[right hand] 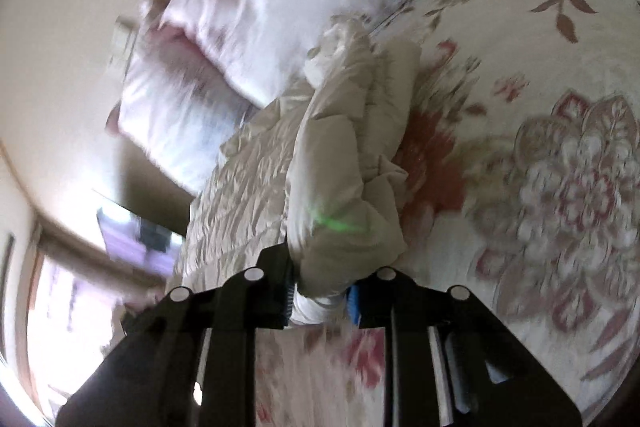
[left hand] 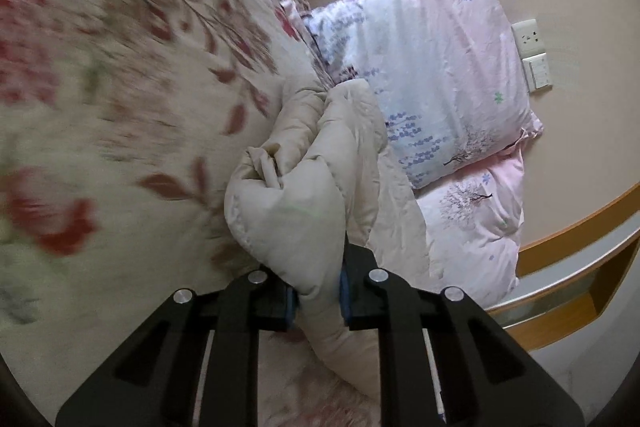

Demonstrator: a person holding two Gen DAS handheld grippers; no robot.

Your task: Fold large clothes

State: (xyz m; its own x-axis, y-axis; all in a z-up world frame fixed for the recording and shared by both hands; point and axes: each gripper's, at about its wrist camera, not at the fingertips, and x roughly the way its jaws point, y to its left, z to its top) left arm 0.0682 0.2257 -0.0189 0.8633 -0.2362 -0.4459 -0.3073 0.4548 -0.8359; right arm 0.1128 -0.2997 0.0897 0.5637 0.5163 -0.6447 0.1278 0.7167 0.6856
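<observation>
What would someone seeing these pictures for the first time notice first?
Probably the puffy beige jacket, bunched up in the middle of both views and pinched by the left gripper and the right gripper. Around it spreads the bedspread with big red flowers, and behind it pale pink pillows lean against the wall.

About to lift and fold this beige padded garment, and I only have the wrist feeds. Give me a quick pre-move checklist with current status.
1. Left gripper clamped on the beige padded garment: ok, fabric pinched between its fingers.
2. Right gripper clamped on the garment: ok.
3. Floral bedspread not caught in either grip: ok; only beige fabric shows between the fingers.
4. Pink printed pillows apart from the garment: not ok, the garment reaches them.
5. Which garment edges are held: cannot tell, fabric bunched.
</observation>
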